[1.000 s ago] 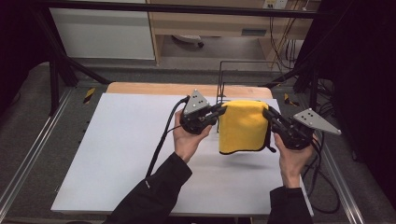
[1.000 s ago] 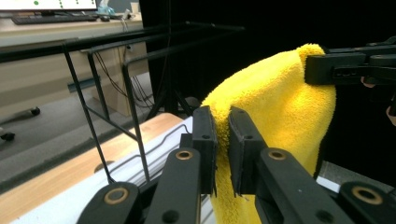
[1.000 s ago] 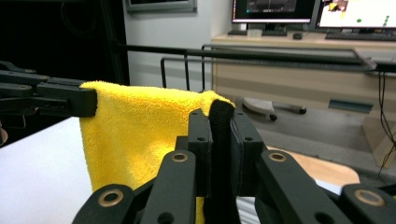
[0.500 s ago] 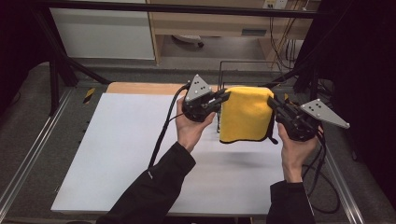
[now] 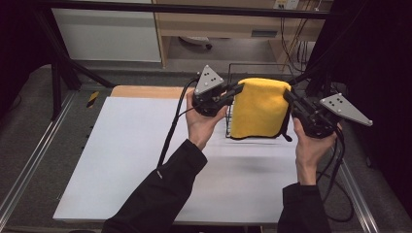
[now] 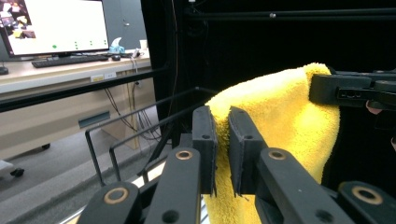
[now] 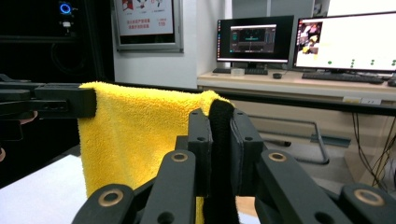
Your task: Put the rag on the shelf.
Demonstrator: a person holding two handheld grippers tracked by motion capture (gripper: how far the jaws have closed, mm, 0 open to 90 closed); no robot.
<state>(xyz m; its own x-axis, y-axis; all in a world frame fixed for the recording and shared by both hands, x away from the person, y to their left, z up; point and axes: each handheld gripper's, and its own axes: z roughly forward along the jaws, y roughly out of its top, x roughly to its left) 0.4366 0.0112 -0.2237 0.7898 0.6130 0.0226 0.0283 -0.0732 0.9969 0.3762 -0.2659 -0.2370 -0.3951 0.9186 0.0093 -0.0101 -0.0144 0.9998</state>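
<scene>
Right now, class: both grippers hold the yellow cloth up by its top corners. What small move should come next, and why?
Probably carry the cloth forward over the wire rack and lower it. The left gripper and right gripper pinch its top corners; it hangs spread, above the table, just before the rack.

A white table top [image 5: 145,160] stretches out below and to the left of the left gripper [image 5: 232,92], with a strip of bare wood [image 5: 145,91] showing along its far edge. A thin black wire rack [image 5: 252,65] stands on it near that far edge, between the two grippers, with the right gripper [image 5: 290,98] opposite.
</scene>
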